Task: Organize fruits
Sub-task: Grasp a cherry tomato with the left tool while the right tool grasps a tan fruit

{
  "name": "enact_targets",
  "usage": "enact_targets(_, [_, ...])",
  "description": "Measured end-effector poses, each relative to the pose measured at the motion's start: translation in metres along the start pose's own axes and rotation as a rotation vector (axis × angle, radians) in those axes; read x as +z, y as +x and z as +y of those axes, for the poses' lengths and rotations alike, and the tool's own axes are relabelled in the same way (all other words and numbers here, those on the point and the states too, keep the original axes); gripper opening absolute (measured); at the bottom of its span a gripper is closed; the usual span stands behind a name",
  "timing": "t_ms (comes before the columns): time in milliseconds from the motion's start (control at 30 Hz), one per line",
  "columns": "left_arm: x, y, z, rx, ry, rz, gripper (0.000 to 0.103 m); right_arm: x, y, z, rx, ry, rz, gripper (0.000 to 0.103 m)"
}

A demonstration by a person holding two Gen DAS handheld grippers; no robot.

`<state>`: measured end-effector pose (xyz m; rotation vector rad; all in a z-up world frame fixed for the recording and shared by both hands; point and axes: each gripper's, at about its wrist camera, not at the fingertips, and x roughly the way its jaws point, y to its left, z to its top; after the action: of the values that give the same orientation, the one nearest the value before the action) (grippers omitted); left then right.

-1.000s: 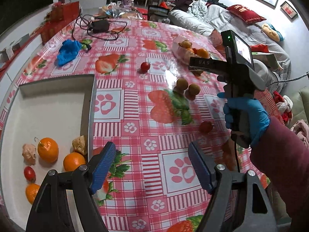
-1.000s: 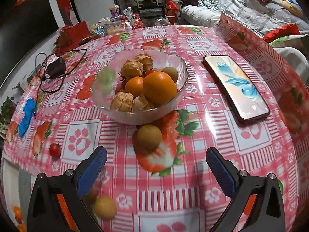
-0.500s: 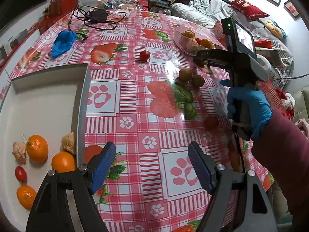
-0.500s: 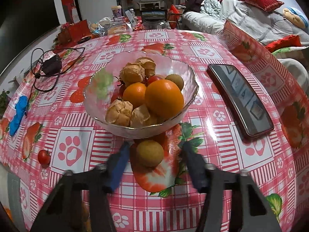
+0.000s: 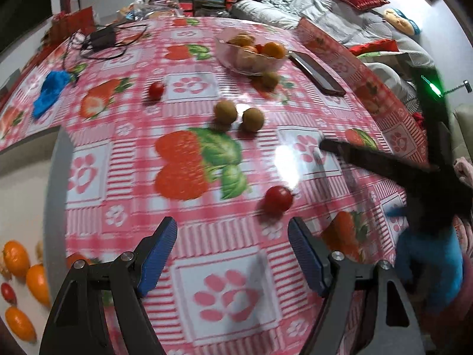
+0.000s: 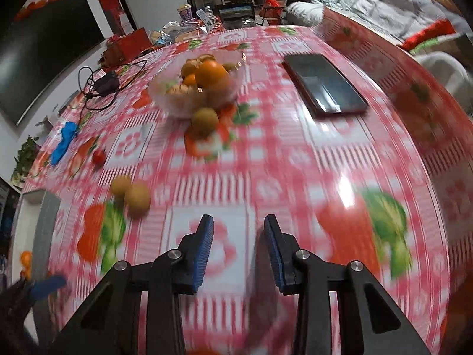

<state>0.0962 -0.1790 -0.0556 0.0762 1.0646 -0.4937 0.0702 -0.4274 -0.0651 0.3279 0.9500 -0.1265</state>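
Mid-sort, between picks. My left gripper (image 5: 232, 256) hangs over the tablecloth (image 5: 207, 236) with its jaws wide apart and nothing between them; a tomato (image 5: 278, 199) lies just beyond its right finger. My right gripper (image 6: 239, 250) has just been closing, and its jaws now stand a narrow gap apart with only cloth showing between the pads, so I judge it carries nothing. Its view is blurred.

Fruit left loose: two brown fruits (image 5: 239, 115) touching near the table's middle, a third (image 6: 205, 118) against the near wall of the bowl (image 6: 165, 100), and a second tomato (image 5: 155, 90) farther left. The bowl holds oranges and husked fruit. The tray (image 5: 56, 177) at the near left edge already holds oranges (image 5: 14, 257) and a small tomato.

I judge the near tomato the likely next pick: shift the left gripper right and forward to straddle it, then close gently, since it rolls easily. The right gripper must open before it can take anything.
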Motion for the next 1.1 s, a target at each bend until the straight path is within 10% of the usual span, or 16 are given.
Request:
enact_targets(233, [0.013, 0.028, -0.026, 0.059, 0.058, -0.03, 0.08, -0.035, -0.026, -0.012, -0.007, -0.007, 0.004, 0.039])
enact_targets(333, [0.015, 0.035, -0.033, 0.094, 0.081, -0.046, 0.08, -0.035, -0.03, -0.018, 0.003, 0.016, 0.002, 0.062])
enact_targets(500, [0.017, 0.034, -0.038, 0.081, 0.12, -0.065, 0.026, -0.028, -0.03, -0.015, 0.011, 0.016, 0.002, 0.063])
enact_targets(1100, [-0.011, -0.005, 0.054, 0.113, -0.092, -0.046, 0.026, 0.084, 0.067, 0.048, -0.077, -0.076, -0.011, 0.063])
